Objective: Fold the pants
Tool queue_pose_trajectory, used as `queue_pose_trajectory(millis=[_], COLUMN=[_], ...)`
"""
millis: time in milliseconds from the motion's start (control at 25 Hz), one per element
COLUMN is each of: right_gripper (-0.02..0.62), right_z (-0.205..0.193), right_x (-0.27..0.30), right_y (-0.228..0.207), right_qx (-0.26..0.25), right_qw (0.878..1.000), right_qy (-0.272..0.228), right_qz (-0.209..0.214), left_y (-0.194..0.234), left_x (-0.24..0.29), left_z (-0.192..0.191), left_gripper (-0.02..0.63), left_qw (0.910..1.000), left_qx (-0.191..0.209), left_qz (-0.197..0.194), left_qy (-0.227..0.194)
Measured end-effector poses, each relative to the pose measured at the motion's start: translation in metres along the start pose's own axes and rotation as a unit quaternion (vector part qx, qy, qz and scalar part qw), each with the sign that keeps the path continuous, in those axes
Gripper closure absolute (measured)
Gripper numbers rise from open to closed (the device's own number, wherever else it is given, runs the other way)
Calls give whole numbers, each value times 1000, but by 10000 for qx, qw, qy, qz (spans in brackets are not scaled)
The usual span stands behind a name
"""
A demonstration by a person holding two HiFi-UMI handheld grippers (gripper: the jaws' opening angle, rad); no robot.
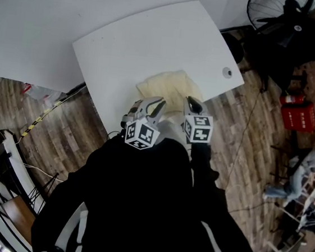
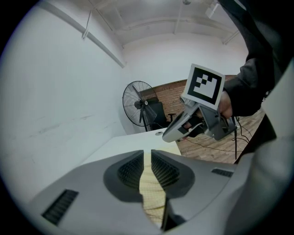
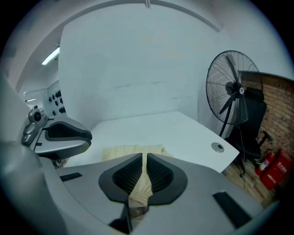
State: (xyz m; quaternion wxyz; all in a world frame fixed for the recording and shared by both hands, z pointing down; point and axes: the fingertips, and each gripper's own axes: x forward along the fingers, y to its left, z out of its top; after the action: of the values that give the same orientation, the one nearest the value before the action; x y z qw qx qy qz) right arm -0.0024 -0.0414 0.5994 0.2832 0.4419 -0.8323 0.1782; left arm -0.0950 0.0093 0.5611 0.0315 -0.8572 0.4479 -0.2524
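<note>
Cream pants (image 1: 167,87) lie in a folded bundle on the white table (image 1: 156,38), at its near edge. My left gripper (image 1: 154,104) sits over the bundle's near left corner; in the left gripper view (image 2: 147,167) its jaws stand close together with cream cloth (image 2: 151,193) pinched in the gap. My right gripper (image 1: 193,104) is at the near right corner; in the right gripper view (image 3: 144,172) its jaws are shut on a strip of the pants (image 3: 133,153) that runs back toward the camera. Each gripper shows in the other's view: the right one (image 2: 183,128), the left one (image 3: 64,135).
A cable hole (image 1: 227,72) sits near the table's right edge. A standing fan (image 1: 267,8) and dark chair stand past the far right corner, a red crate (image 1: 299,116) on the wood floor to the right. A seated person (image 1: 305,168) is at far right.
</note>
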Motion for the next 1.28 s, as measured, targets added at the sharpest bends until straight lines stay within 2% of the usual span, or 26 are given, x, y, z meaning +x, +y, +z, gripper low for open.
queue_pose_trajectory(millis=[320, 440, 680, 960, 1280], right_gripper=[572, 572, 572, 572, 592], right_z=[26, 38, 60, 78, 106], right_x=[-14, -22, -40, -57, -78], right_y=[7, 11, 27, 41, 48], right_qx=[-10, 21, 135, 346, 455], right_qw=[9994, 9985, 9953, 9907, 9807], right_qy=[-329, -533, -958, -1279, -1863], right_qz=[-88, -75, 64, 324, 375], left_y=[11, 16, 28, 45, 57], left_x=[-11, -15, -29, -41, -57], left_z=[13, 18, 40, 61, 74], left_gripper=[571, 572, 600, 604, 604], left_qw=[9988, 9968, 9897, 9767, 9708], left_qx=[-471, -780, -1380, -2064, -2267], left_qz=[53, 54, 120, 171, 309], left_qy=[-97, -161, -365, -557, -726])
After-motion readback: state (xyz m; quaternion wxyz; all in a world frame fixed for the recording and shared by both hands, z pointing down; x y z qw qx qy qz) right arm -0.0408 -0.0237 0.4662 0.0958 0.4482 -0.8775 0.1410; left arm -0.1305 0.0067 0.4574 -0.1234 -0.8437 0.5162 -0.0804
